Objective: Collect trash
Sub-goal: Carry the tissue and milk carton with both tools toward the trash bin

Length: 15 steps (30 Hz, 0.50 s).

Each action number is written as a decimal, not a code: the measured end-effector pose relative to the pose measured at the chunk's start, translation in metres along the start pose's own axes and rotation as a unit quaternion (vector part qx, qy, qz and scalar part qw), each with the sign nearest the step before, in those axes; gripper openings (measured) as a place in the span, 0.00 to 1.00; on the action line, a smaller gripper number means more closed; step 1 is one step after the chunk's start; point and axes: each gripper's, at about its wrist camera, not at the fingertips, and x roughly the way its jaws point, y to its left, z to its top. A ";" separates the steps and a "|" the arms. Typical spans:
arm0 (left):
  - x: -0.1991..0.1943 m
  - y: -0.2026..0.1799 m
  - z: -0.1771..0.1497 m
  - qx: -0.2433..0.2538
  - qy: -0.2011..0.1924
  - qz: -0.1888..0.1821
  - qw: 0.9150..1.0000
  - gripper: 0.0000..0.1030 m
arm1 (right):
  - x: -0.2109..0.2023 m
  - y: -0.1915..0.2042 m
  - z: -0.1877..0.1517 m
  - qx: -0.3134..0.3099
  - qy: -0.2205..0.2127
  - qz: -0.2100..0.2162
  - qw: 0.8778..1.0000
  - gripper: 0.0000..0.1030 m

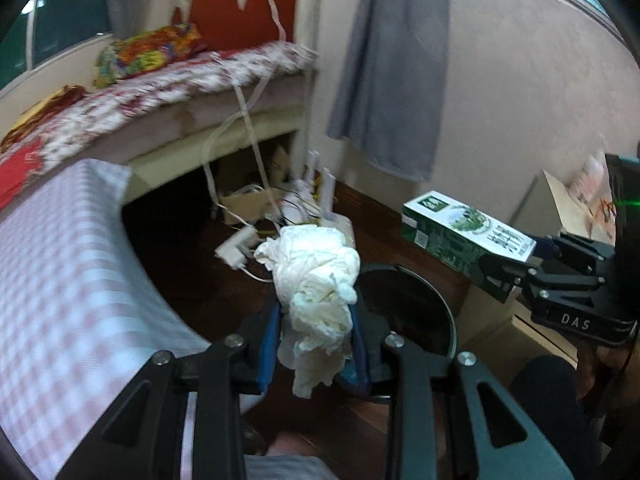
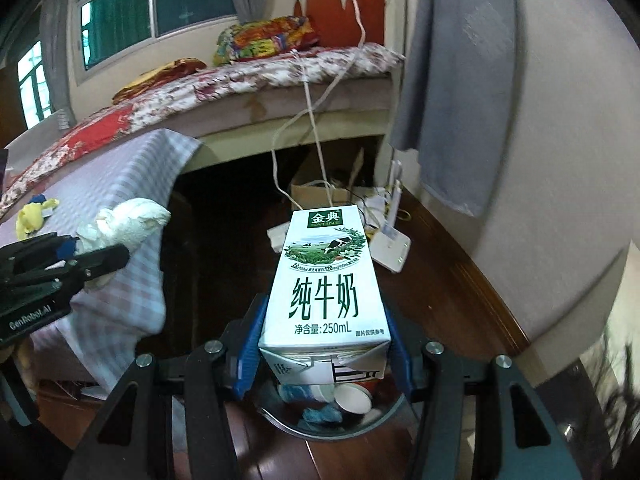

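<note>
The milk carton (image 2: 326,280) lies lengthwise between the blue pads of the right hand-held gripper (image 2: 324,344), its long axis running straight forward from the jaws, printed face up, folded end toward the camera. The jaws are closed on its two side faces. Directly beneath the carton's near end sits a round trash bin (image 2: 332,420) with paper cups and wrappers inside.

The left hand-held gripper (image 1: 316,340) is clamped narrowly on a crumpled white tissue (image 1: 316,280), which bunches up above the pads and hangs a little below them. The bin's dark rim (image 1: 420,280) lies just beyond and right of this gripper. Both grippers tilt downward toward the wooden floor (image 1: 192,272), side by side, with a checked cloth (image 1: 60,280) to their left.
</note>
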 end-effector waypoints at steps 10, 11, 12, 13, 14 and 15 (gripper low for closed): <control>0.052 -0.024 -0.008 0.022 0.052 -0.028 0.998 0.32 | 0.024 -0.031 -0.029 0.021 0.035 -0.002 0.999 0.55; 0.056 -0.025 -0.010 0.021 0.056 -0.032 0.998 0.32 | 0.026 -0.033 -0.032 0.023 0.039 -0.002 0.999 0.55; 0.061 -0.027 -0.011 0.023 0.061 -0.033 0.997 0.32 | 0.029 -0.035 -0.035 0.024 0.042 -0.001 0.999 0.55; 0.065 -0.028 -0.011 0.023 0.064 -0.034 0.997 0.32 | 0.031 -0.035 -0.036 0.025 0.045 -0.001 0.999 0.55; 0.070 -0.030 -0.012 0.024 0.070 -0.039 0.997 0.32 | 0.036 -0.037 -0.039 0.024 0.050 0.000 0.998 0.55; 0.075 -0.032 -0.013 0.024 0.074 -0.041 0.996 0.32 | 0.039 -0.037 -0.042 0.022 0.055 0.001 0.998 0.55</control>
